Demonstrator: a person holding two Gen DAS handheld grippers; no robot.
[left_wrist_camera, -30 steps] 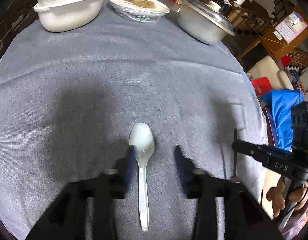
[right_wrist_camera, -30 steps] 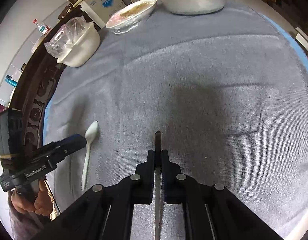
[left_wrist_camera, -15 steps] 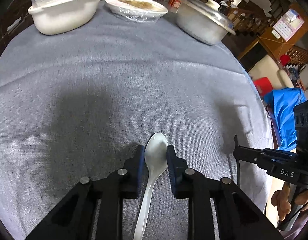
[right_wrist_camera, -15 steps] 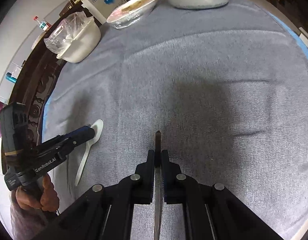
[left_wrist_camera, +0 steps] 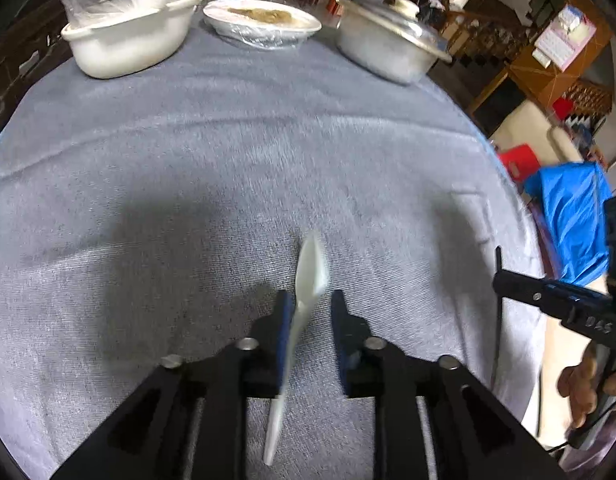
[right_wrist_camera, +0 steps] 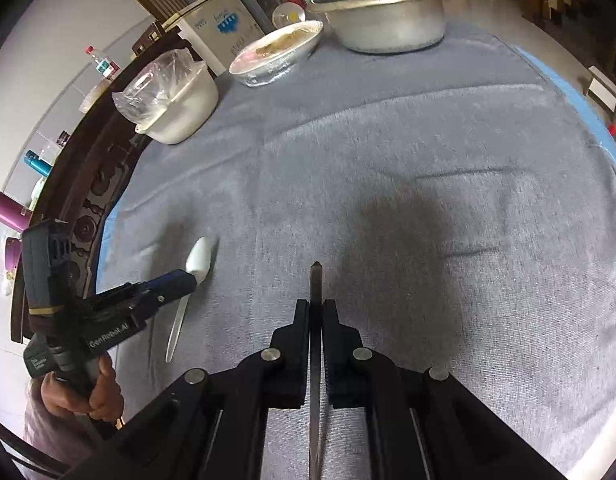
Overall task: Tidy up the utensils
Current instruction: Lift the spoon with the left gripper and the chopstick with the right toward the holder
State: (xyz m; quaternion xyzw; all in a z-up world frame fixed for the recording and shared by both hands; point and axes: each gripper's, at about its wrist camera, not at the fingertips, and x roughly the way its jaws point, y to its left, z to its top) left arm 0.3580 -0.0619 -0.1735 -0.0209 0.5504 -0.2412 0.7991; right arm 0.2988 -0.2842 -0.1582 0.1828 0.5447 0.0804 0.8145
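Note:
A white plastic spoon (left_wrist_camera: pixel 306 280) sits between the fingers of my left gripper (left_wrist_camera: pixel 308 300), tilted on its edge against the left pad, bowl pointing forward. The jaws are narrowed around it, with a gap on the right side. In the right wrist view the spoon (right_wrist_camera: pixel 198 262) and the left gripper (right_wrist_camera: pixel 176 282) are at the left, low over the cloth. My right gripper (right_wrist_camera: pixel 316 308) is shut on a thin dark knife (right_wrist_camera: pixel 316 280) held edge-up above the cloth. That knife (left_wrist_camera: pixel 498 264) and the right gripper (left_wrist_camera: pixel 508 280) show at the right of the left wrist view.
A grey cloth (left_wrist_camera: pixel 228 152) covers the round table. At the far edge stand a white tub with a plastic bag (left_wrist_camera: pixel 128 36), a wrapped plate of food (left_wrist_camera: pixel 264 20) and a lidded metal pot (left_wrist_camera: pixel 388 48). A dark wooden chair back (right_wrist_camera: pixel 88 200) is at the left.
My left gripper closed in around the spoon; the spoon turned from flat to tilted on its edge and its bowl shifted right. The right gripper kept holding the knife, nearly still.

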